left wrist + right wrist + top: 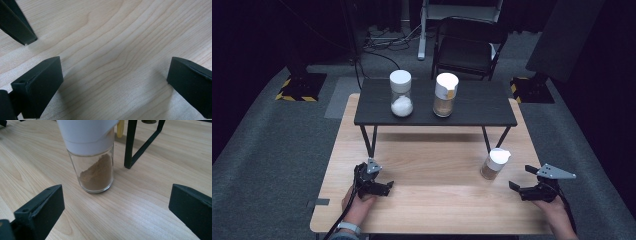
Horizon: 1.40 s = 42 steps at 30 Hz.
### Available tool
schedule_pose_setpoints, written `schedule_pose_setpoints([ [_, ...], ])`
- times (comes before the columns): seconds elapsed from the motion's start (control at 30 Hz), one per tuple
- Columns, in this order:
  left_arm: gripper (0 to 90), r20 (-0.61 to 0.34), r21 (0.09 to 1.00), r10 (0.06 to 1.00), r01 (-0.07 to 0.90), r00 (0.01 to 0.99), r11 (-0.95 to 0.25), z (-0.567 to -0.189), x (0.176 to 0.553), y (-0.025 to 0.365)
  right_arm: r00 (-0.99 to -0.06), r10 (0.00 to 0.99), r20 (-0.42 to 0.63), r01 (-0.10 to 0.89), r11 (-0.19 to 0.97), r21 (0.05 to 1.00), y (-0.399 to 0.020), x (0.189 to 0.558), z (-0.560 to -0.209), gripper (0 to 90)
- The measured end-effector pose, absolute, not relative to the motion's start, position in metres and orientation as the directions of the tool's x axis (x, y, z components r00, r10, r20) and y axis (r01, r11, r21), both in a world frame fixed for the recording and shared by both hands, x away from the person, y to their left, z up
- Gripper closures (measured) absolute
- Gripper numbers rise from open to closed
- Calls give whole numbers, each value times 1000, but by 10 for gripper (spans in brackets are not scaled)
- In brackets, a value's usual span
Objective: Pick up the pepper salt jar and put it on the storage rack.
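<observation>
Jar: a small glass jar point(96, 173) of brown powder with a white cap, upright on the wooden table point(432, 200), near the right front leg of the black shelf point(434, 107).
Right gripper: the right gripper point(524, 189) sits just right of the jar, jaws spread wide, nothing between them; in its own view the jar stands ahead and left of centre.
Step in hand: likely closing in on the jar to grasp it.
How to do it well: shift so the jar is centred between the jaws, go in level, and close on the glass below the cap, not on the cap itself.
Watch: the shelf leg point(130, 145) stands close behind the jar; keep the far jaw clear of it.
Left gripper: the left gripper point(384, 187) rests low over bare table, jaws apart, holding nothing.
Shelf top: two larger jars point(402, 93), well away.
</observation>
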<state>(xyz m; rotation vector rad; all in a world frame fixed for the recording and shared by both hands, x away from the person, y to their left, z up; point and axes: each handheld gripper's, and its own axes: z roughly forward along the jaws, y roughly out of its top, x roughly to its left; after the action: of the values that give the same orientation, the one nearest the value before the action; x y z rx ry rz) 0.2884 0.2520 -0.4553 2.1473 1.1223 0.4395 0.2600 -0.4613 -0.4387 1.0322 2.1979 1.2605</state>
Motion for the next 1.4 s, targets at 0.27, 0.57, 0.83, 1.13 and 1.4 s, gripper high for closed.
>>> schedule_pose_setpoints([
  [0.27, 2, -10, 693, 819, 594, 574, -409, -455, 288, 252, -639, 769, 24, 415, 319, 852, -463, 261, -446, 1],
  [0.57, 2, -10, 693, 819, 594, 574, -409, -455, 288, 252, -629, 776, 32, 430, 314, 846, -465, 260, -456, 1],
  [0.83, 1, -10, 693, 819, 594, 574, -408, -455, 288, 252, -632, 774, 32, 448, 332, 831, -461, 262, -460, 1],
  [1.13, 2, -10, 693, 819, 594, 574, -408, -455, 288, 252, -635, 773, 22, 472, 364, 803, -455, 267, -460, 0],
  [1.4, 2, -9, 692, 819, 595, 574, -409, -455, 288, 252, -629, 777, 16, 491, 381, 784, -451, 270, -461, 0],
])
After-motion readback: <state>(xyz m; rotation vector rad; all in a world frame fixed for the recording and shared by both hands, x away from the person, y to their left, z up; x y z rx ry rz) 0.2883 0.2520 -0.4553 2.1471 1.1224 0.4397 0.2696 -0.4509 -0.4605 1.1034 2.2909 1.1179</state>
